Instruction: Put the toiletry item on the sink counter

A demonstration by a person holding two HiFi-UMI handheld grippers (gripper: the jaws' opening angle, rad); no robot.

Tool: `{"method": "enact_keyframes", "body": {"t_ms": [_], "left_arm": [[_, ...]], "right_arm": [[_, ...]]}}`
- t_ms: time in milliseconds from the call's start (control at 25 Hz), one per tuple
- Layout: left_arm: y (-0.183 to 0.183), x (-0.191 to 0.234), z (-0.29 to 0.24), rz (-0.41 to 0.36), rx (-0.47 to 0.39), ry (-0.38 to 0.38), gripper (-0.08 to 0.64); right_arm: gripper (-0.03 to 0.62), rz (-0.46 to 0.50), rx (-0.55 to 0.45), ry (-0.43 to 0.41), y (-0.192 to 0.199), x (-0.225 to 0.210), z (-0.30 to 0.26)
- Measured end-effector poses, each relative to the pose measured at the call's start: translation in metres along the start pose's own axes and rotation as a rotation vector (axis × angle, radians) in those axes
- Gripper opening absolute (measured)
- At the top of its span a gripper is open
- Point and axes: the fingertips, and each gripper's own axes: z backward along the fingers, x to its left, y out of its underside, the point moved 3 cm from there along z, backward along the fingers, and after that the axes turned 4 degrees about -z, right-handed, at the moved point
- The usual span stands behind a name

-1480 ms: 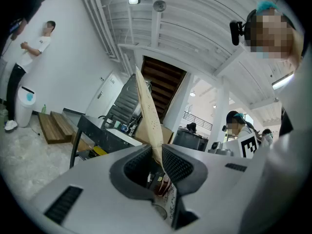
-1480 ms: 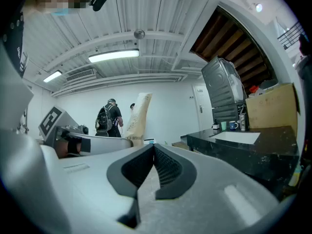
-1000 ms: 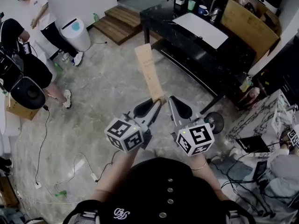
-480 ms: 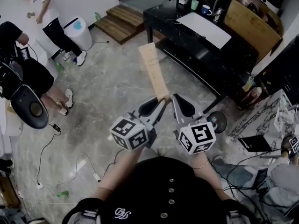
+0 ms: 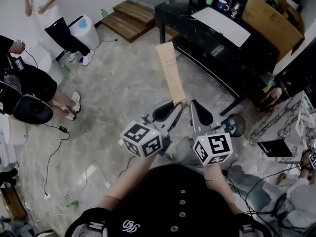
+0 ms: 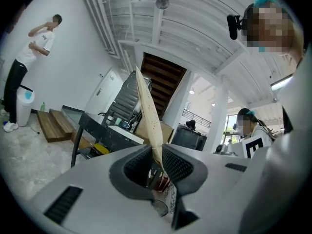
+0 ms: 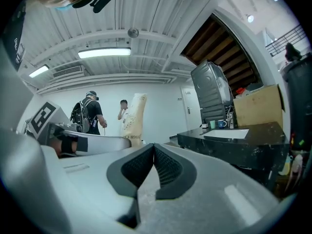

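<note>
No word could be read for certain. The tan tube point(image 5: 170, 73), toward 12 o'clock in the head view, carried lines of small dark print too fine to make out. The black shirt point(image 5: 148, 196) at 6 o'clock bore a white curly monogram point(image 5: 129, 225) with unclear letters.

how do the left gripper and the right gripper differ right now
The left gripper is clamped on the lower end of the long tan toiletry box, while the right gripper holds nothing. The left gripper's pads stand slightly apart with the box between them, while the right gripper's pads meet. The box sticks out past the left gripper's tips, and nothing sticks out from the right gripper. Both sit side by side in front of the person.
</note>
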Motion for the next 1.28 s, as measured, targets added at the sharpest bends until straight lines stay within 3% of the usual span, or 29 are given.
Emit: {"method": "enact_keyframes", "body": {"t_ms": [400,800,1280], "left_arm": [[-0.008,0.05,-0.051,0.003,-0.011,-0.022,0.066],[-0.047,0.115,-0.149,-0.001,-0.038,-0.054,0.066],[-0.068,0.155,-0.24,0.017,-0.06,-0.09,0.066]], "right_arm": [[0.003,0.012,-0.007,-0.043,-0.005,-0.038,-0.065],[0.003,0.03,-0.02,-0.11,-0.046,-0.113,-0.164],[0.003,0.012,-0.003,-0.114,-0.066,-0.194,-0.223]]}}
